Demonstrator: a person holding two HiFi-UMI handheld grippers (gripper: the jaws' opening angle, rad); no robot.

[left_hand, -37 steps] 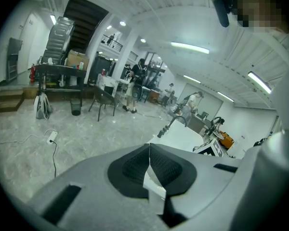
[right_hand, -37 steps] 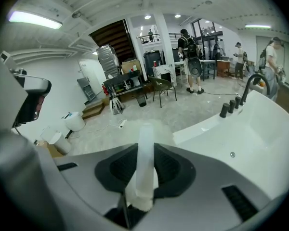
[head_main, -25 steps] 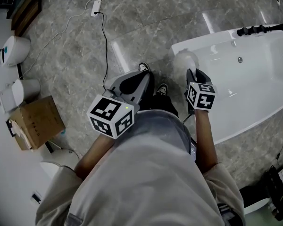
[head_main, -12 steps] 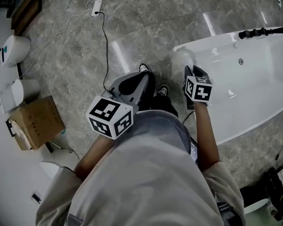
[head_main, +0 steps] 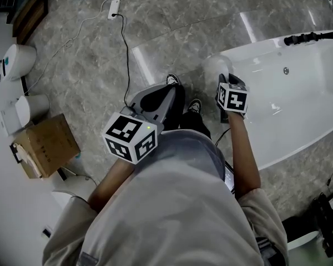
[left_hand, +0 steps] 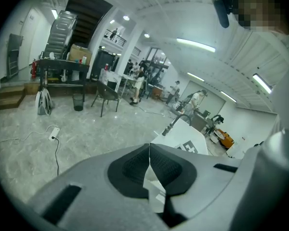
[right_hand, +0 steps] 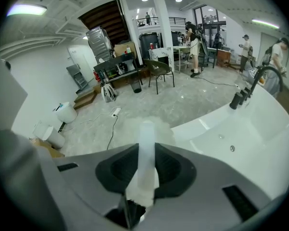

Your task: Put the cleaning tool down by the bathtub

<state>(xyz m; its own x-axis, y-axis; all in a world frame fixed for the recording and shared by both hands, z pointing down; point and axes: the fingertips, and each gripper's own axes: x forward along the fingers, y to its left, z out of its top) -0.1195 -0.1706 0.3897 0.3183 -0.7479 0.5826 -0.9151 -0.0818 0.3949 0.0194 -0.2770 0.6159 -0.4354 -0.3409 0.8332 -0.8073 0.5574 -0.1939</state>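
The cleaning tool point(head_main: 217, 68) has a pale translucent handle point(right_hand: 146, 150) and a round fuzzy whitish head. It hangs over the left end of the white bathtub point(head_main: 299, 101), at the rim where the tub meets the grey floor. My right gripper point(head_main: 226, 85) points steeply down and is shut on the handle. Its jaws have just been closing, with the handle between the pads point(right_hand: 171, 165). The left gripper point(head_main: 172, 91) hovers over the floor left of the tub. In the left gripper view its jaws point(left_hand: 149, 146) meet with nothing between them.
A black faucet point(head_main: 308, 36) stands on the tub's far rim. A black cable runs to a power strip point(head_main: 113, 7) on the floor. A cardboard box point(head_main: 44, 143) and white bins point(head_main: 16, 60) sit at the left. The person's shoes point(head_main: 170, 80) are below the grippers.
The right gripper has moved a little up the picture with the tool, staying over the tub's left end. The left gripper looks nearly where it was.
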